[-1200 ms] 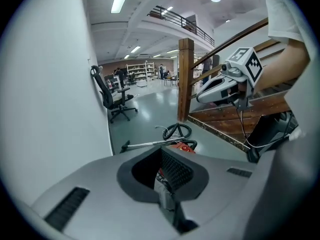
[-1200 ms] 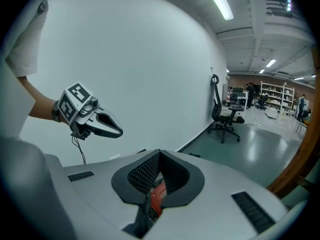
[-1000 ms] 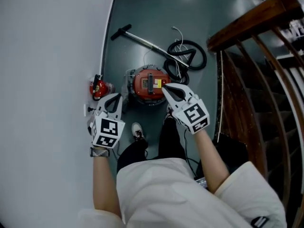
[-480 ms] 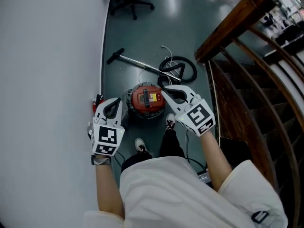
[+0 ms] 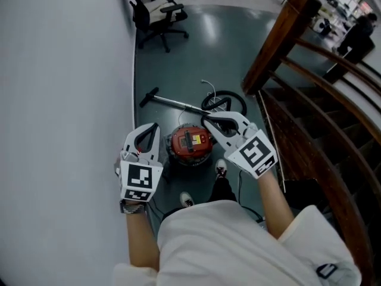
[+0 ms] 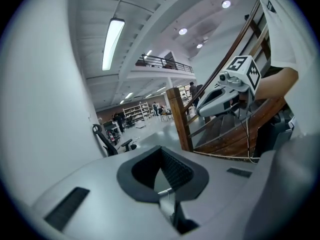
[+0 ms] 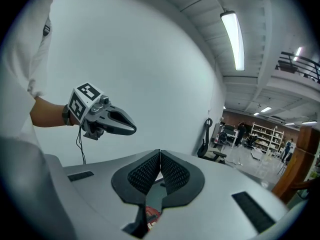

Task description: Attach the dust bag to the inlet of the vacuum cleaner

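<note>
The red, round vacuum cleaner (image 5: 190,143) stands on the dark floor below me, with its lid on top. Both grippers are held high above it, pointing out into the room. My left gripper (image 5: 156,126) is to the vacuum's left, by the white wall; its jaws are shut with nothing between them (image 6: 161,160). My right gripper (image 5: 206,119) is over the vacuum's right rim, also shut and empty (image 7: 160,156). Each gripper shows in the other's view: the right gripper (image 6: 201,112) and the left gripper (image 7: 133,129). I see no dust bag.
A metal wand (image 5: 172,103) and a coiled black hose (image 5: 224,102) lie on the floor behind the vacuum. A wooden staircase banister (image 5: 280,40) runs along the right. A black office chair (image 5: 156,15) stands at the back. The person's shoes (image 5: 221,168) are beside the vacuum.
Both grippers have risen, still shut. The vacuum now looks smaller and farther below. The view has lifted, so the chair and more of the room show. The red thing by the wall is hidden.
</note>
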A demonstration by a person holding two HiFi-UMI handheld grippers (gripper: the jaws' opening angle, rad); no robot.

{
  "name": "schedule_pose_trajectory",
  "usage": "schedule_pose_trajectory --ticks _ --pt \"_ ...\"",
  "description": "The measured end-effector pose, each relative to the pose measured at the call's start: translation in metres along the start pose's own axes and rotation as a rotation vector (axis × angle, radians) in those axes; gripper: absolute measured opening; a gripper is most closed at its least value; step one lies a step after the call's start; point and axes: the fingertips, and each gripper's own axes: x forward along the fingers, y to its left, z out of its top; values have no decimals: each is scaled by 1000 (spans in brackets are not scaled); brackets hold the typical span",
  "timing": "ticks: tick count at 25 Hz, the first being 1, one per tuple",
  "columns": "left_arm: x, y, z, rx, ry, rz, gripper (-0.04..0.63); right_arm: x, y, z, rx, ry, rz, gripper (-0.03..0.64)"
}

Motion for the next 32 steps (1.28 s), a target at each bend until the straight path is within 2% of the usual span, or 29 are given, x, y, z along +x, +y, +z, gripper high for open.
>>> schedule_pose_trajectory --ticks 9,13,19,24,32 --pt "-40 3 74 108 -140 -2 2 -40 0 66 -77 -82 -87 29" --pt "-49 1 91 144 -166 -19 2 -49 2 85 -108 -98 -102 29" --pt "-63 5 123 207 -230 -4 2 -57 -5 102 -126 -121 -139 28" --pt "-70 6 130 220 -246 8 2 -61 -6 108 -144 -124 -162 28" --pt "-64 0 119 203 -231 -15 2 -61 -5 105 -135 -109 -162 28"
